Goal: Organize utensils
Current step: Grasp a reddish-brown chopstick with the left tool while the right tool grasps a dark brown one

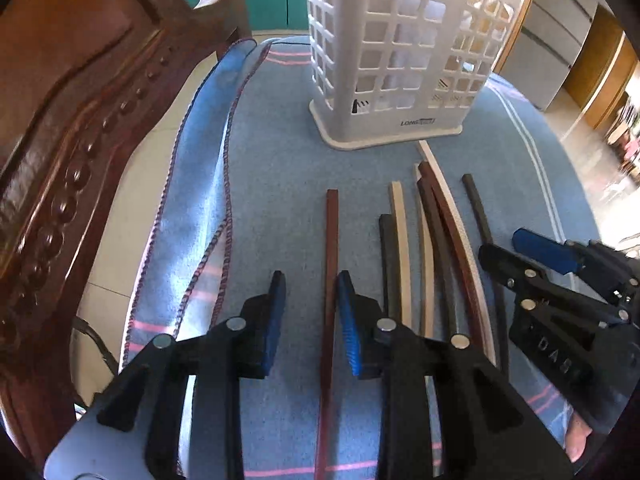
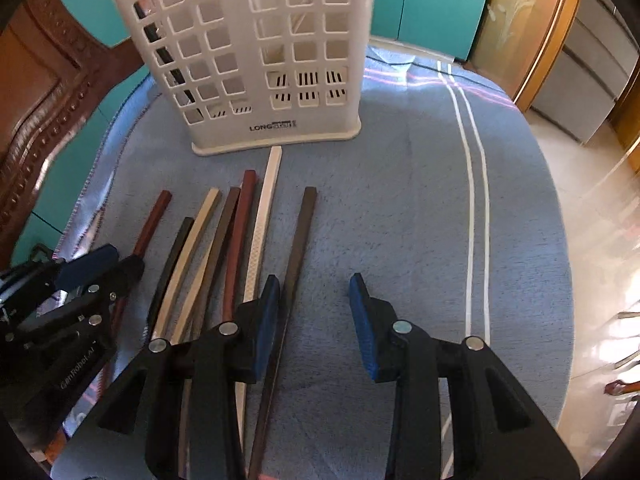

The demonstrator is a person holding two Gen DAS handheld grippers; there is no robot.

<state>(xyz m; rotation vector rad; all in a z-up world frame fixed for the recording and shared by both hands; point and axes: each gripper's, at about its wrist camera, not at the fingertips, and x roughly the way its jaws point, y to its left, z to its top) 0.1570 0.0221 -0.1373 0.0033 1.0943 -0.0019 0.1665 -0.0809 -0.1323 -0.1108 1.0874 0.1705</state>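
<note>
Several chopsticks lie side by side on a blue towel point(image 1: 276, 168) in front of a white lattice utensil holder point(image 1: 400, 56), also in the right wrist view point(image 2: 256, 56). My left gripper point(image 1: 310, 300) is open, its jaws on either side of the red-brown chopstick point(image 1: 331, 248) at the left of the row. My right gripper point(image 2: 314, 300) is open, with a dark brown chopstick point(image 2: 298, 248) between its jaws near the left pad. The right gripper also shows in the left wrist view point(image 1: 516, 256). A dark stick stands inside the holder point(image 2: 168, 60).
A carved wooden chair back point(image 1: 72, 128) stands close on the left. The towel's right edge point(image 2: 556, 264) drops to a shiny tiled floor. Teal cabinet doors point(image 2: 436, 4) are behind the holder.
</note>
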